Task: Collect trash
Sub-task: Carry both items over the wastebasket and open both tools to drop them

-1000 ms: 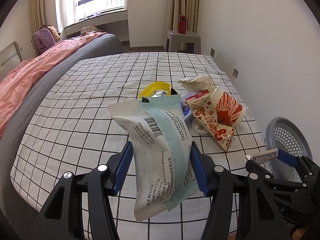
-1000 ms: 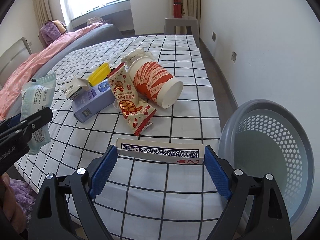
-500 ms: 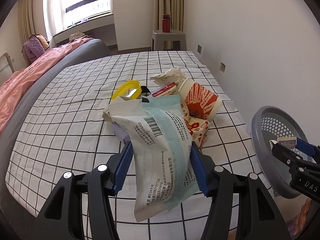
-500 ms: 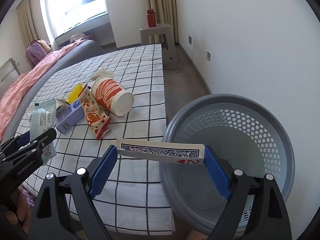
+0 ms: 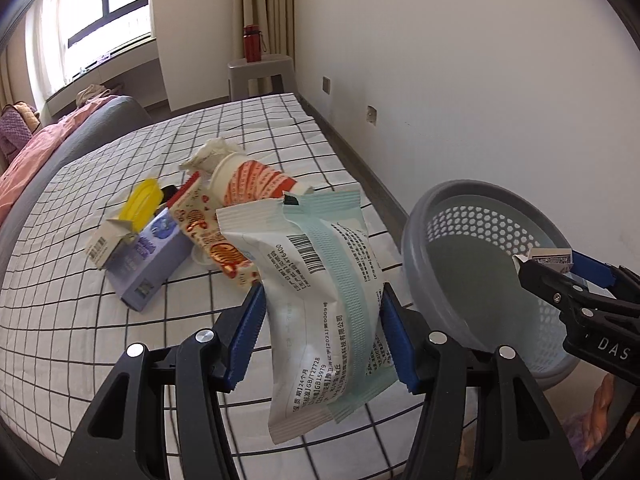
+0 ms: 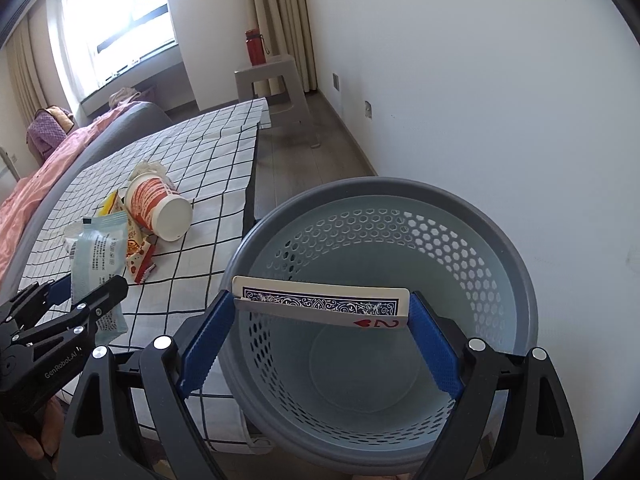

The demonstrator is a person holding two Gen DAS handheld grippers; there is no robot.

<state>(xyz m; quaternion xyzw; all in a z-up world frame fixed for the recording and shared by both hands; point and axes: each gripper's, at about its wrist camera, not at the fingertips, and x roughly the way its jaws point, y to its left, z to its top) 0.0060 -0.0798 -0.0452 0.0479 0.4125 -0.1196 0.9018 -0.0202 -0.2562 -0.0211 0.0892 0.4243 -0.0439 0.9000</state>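
My left gripper [image 5: 322, 312] is shut on a white and pale green wipes packet [image 5: 320, 280], held above the bed's front edge, left of the grey basket [image 5: 452, 200]. My right gripper [image 6: 322, 308] is shut on a blue-backed playing card box [image 6: 320, 300] and holds it over the open mouth of the empty grey perforated basket [image 6: 400, 192]. The right gripper also shows in the left wrist view [image 5: 548, 264], over the basket. The left gripper with its packet shows in the right wrist view [image 6: 96, 280].
On the checked bedsheet [image 5: 200, 132] lie a red and white paper cup [image 5: 252, 178], a snack wrapper [image 5: 208, 232], a purple box [image 5: 152, 256], a yellow lid [image 5: 142, 200] and crumpled tissue [image 5: 212, 152]. A grey stool [image 6: 272, 84] with a red bottle [image 6: 254, 46] stands by the wall.
Both grippers have swung right, off the bed toward the basket. The card box has gone from above the sheet to above the basket's opening. Both grips are unchanged.
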